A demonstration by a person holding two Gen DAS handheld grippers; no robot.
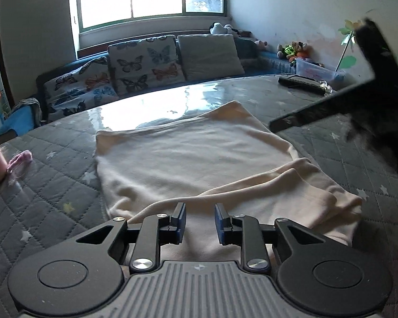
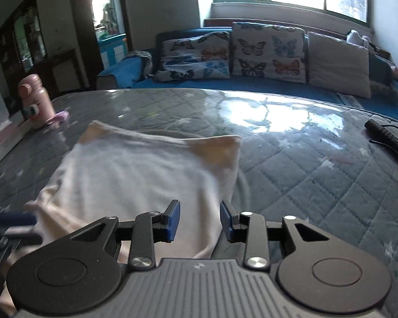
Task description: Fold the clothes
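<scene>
A cream-white garment [image 1: 188, 156] lies flat on the grey quilted table [image 1: 53, 198], with a sleeve or folded part bunched across its near right side [image 1: 305, 193]. My left gripper [image 1: 200, 221] is open and empty, just above the garment's near edge. The right gripper shows in the left wrist view as a blurred black shape [image 1: 371, 100] above the table at the right. In the right wrist view the garment [image 2: 135, 175] lies ahead and left. My right gripper [image 2: 200, 220] is open and empty over the garment's near right corner.
A pink bottle [image 2: 34, 98] and a small pink item [image 2: 58, 118] stand at the table's left edge. A black remote-like object [image 2: 387, 137] lies at the far right. A sofa with butterfly cushions [image 1: 146, 63] runs behind the table, under the window.
</scene>
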